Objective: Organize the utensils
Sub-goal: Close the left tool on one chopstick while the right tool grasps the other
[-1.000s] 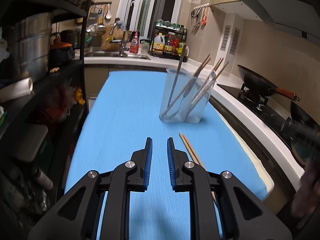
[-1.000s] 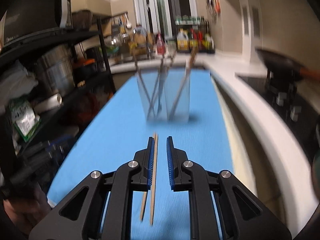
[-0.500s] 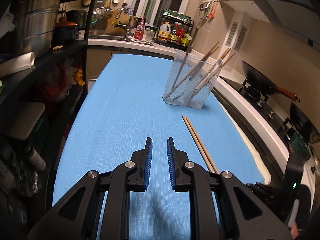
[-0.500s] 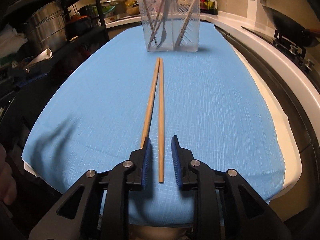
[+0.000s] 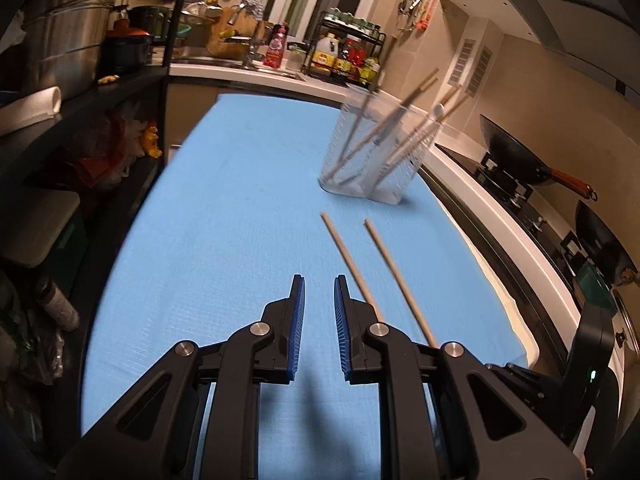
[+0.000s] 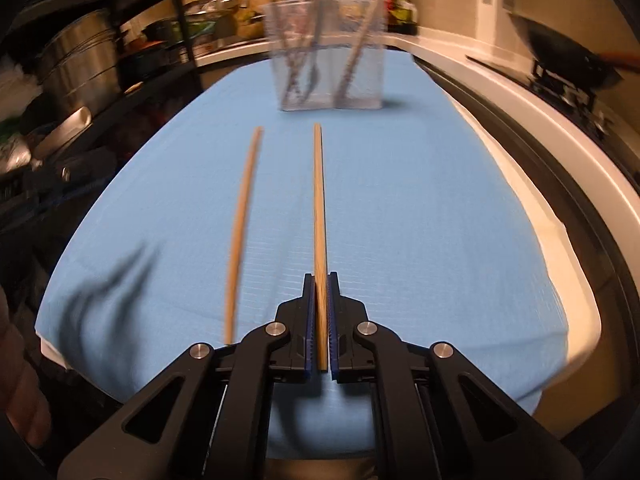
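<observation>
Shelving, far left: one black metal rack; on it one large steel stockpot and one dark pot with an orange lid.
Work surface: one light-blue textured cloth covering the counter.
Left gripper: one, black with blue ribbed pads; jaws a narrow gap apart, nothing between them, poised above the cloth.
Loose wooden chopsticks: two, lying side by side but apart, both pointing toward the holder.
Left chopstick: one, flat on the cloth, free of either gripper.
Right chopstick: one, its near end clamped between the pads of the right gripper, whose jaws are closed on it.
Utensil holder: one clear plastic container, upright at the far end of the cloth, beyond the chopstick tips; several chopsticks and a few other utensils lean inside, blurred, so the exact count cannot be told.
Stove, far right: two dark woks, one behind the other.
</observation>
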`<act>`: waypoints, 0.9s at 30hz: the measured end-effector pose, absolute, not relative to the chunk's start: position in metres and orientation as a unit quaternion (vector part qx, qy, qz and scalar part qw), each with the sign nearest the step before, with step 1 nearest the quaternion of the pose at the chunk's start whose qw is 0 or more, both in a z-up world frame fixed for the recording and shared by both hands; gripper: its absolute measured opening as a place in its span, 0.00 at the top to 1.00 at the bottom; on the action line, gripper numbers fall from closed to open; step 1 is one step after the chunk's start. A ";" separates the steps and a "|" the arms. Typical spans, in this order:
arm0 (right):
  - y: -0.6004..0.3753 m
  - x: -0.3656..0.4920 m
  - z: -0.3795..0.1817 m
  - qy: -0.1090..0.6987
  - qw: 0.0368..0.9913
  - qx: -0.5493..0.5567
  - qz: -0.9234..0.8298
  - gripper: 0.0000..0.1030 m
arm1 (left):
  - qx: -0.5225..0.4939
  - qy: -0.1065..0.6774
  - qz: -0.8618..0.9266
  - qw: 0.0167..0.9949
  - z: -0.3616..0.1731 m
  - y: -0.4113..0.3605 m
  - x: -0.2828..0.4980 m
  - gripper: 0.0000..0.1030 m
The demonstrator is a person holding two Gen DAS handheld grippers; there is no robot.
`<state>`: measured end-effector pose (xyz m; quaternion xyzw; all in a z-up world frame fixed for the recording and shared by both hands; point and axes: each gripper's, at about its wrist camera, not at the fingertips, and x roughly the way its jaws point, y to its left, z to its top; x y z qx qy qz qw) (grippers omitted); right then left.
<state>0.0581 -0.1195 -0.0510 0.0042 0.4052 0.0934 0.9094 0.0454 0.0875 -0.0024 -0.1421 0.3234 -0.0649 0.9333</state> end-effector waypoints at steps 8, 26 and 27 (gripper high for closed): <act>-0.157 0.057 -0.047 0.413 0.909 0.038 0.049 0.94 | -0.102 0.353 -0.101 0.925 -0.026 0.027 0.052 0.64; -0.136 0.058 -0.052 0.406 0.910 0.027 0.082 0.93 | -0.036 0.369 -0.020 0.928 -0.050 0.032 0.041 0.94; -0.136 0.058 -0.052 0.406 0.910 0.027 0.082 0.93 | -0.039 0.369 -0.022 0.928 -0.050 0.034 0.040 0.94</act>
